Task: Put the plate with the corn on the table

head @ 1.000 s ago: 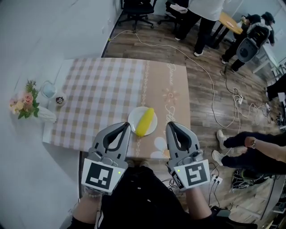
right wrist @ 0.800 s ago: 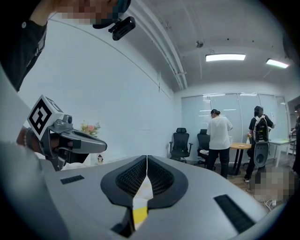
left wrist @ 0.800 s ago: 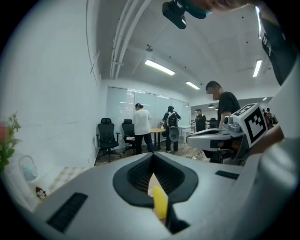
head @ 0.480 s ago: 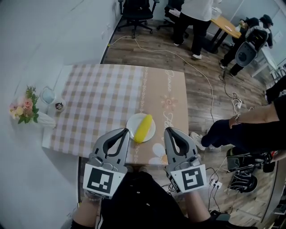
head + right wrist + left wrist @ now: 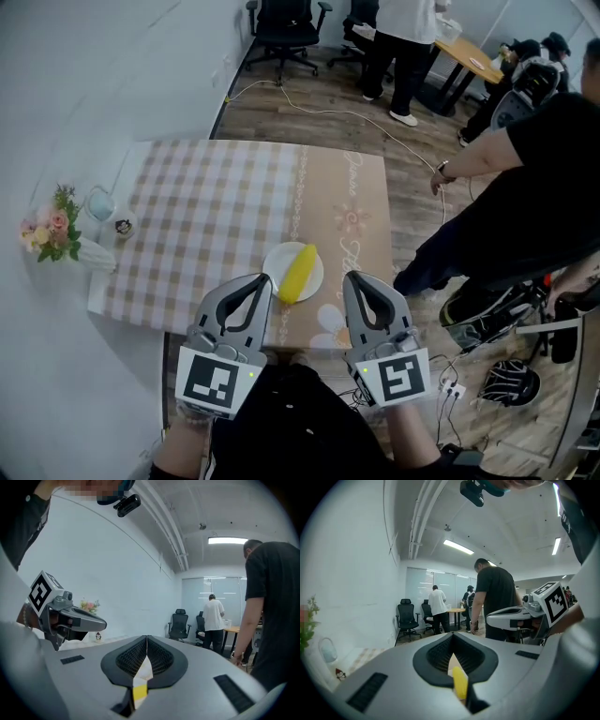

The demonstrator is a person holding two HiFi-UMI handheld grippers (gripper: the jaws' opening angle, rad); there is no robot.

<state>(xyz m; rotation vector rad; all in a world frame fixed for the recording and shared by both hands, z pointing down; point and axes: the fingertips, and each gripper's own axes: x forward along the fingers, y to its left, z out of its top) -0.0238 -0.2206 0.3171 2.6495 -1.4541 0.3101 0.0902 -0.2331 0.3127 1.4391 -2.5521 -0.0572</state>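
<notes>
A white plate [image 5: 279, 259] with a yellow corn cob [image 5: 299, 272] rests on the table [image 5: 206, 197], near its front edge on the plain tan strip. Both grippers hover at that front edge, on my side of the plate. My left gripper [image 5: 263, 279] is shut and holds nothing, its tip just left of the plate. My right gripper [image 5: 350, 279] is also shut and empty, a little right of the plate. Through the left gripper [image 5: 452, 635] a sliver of corn [image 5: 460, 685] shows, and through the right gripper [image 5: 147, 637] the corn [image 5: 139, 691] shows too.
A flower vase [image 5: 58, 232], a glass [image 5: 100, 202] and a small cup [image 5: 123, 225] stand at the table's left edge. A person in black [image 5: 525, 178] stands close to the table's right side. A cable [image 5: 375, 127] and an office chair [image 5: 286, 19] lie beyond.
A person in black has walked in from the right and now stands beside the table. Both grippers and the plate with the corn have kept their places.
</notes>
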